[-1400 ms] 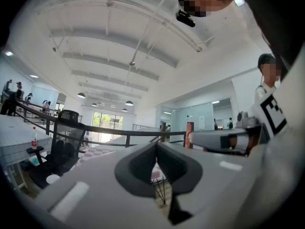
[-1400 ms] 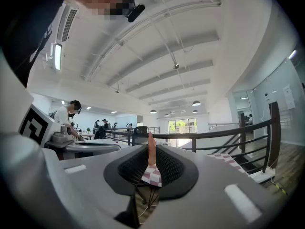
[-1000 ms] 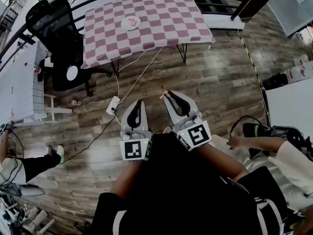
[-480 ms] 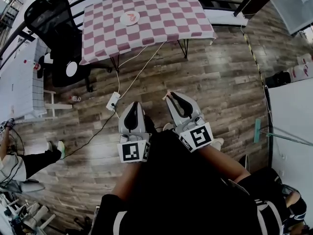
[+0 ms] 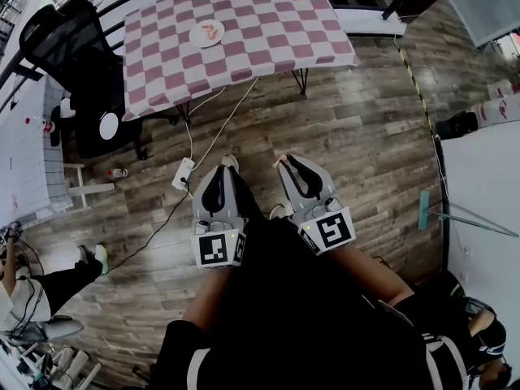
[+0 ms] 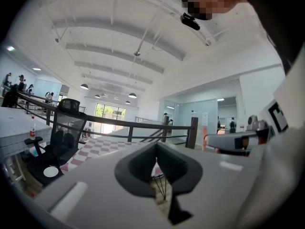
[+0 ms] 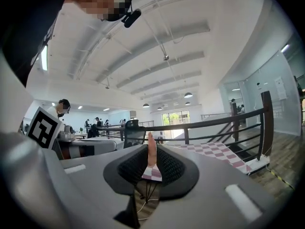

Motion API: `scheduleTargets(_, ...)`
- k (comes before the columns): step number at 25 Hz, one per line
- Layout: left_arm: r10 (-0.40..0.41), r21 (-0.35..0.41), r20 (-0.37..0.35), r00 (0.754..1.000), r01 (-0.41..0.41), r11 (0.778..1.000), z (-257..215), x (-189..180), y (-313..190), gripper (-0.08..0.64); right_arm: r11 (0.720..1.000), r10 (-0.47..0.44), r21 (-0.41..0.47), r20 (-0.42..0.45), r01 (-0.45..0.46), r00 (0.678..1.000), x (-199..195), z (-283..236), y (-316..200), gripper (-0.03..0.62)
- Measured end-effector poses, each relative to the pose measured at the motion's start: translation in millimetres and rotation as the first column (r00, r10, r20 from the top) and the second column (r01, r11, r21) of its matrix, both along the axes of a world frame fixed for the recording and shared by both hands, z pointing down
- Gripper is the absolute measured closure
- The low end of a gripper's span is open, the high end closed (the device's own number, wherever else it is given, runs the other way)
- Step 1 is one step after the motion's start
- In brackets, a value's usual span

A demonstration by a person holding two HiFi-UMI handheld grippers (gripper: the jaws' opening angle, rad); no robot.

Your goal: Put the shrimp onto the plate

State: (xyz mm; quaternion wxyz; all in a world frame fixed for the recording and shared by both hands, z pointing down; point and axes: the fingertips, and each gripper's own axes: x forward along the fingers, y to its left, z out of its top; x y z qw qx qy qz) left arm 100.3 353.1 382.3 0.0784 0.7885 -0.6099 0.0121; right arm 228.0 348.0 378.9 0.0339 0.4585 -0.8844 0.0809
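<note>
The shrimp (image 7: 151, 149) sat pinched between the clenched jaws of the right gripper (image 5: 285, 161), well apart from the plate (image 5: 196, 38) on the checkered table (image 5: 276, 23) ahead. The left gripper (image 5: 220, 171) was closed on nothing. Since a second earlier both grips were unchanged, and a seated person's arm at right had left the head view.

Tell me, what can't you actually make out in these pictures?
- The plate: too small in the head view; what lies on it is only a reddish smear.
- The shrimp: the right gripper is shut on it, showing only a thin pink strip.
- Gripper views: no plate shows; the jaws cover part of the table.
</note>
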Motion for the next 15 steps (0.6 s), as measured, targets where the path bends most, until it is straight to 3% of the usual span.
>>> scheduleTargets(15,0.084,-0.016,-0.057,0.995,-0.085,0.996,-2.0,-61.0,-142.5,0.551,1.000,0.005,-0.024,-0.053,-0.006,0.999,-76.1,-5.0,-142.8,0.537)
